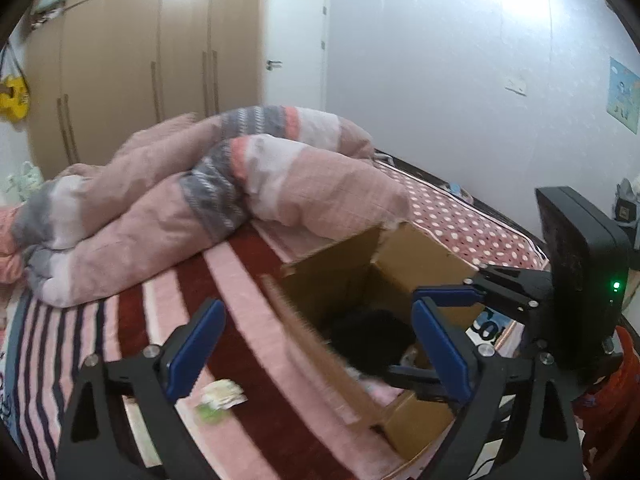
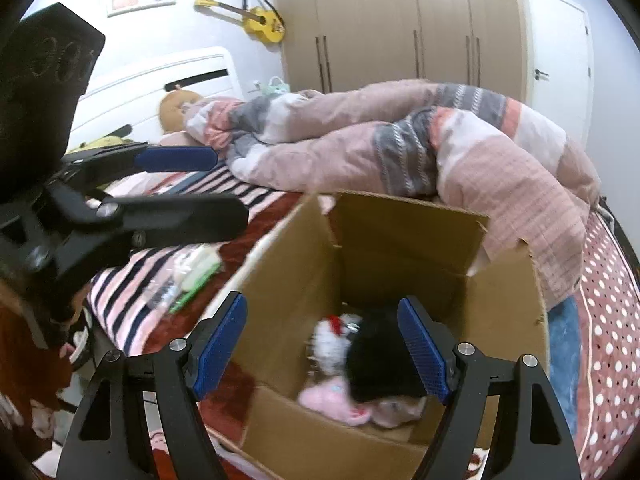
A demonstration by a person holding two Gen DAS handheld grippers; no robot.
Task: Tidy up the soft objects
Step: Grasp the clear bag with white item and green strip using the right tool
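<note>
An open cardboard box [image 2: 400, 236] stands on the bed; it also shows in the left wrist view [image 1: 332, 280]. Inside lie a black soft item [image 2: 376, 356], a white plush with red [image 2: 330, 342] and pink soft items [image 2: 332, 400]. The black item shows in the left wrist view [image 1: 372, 340] too. My right gripper [image 2: 324, 348] is open and empty above the box opening. My left gripper [image 1: 316, 356] is open and empty over the box's left flap; it shows from the side in the right wrist view [image 2: 224, 184]. A white-green soft item [image 1: 220, 398] lies on the striped bedcover [image 1: 240, 288] left of the box, also in the right wrist view [image 2: 192, 272].
A rumpled pink and grey quilt [image 1: 200, 196] is piled behind the box. A dotted sheet [image 2: 608, 340] lies to the right. A wardrobe [image 1: 132, 60], a door [image 1: 296, 48], a yellow guitar [image 2: 260, 22] and a white headboard [image 2: 160, 84] stand around the bed.
</note>
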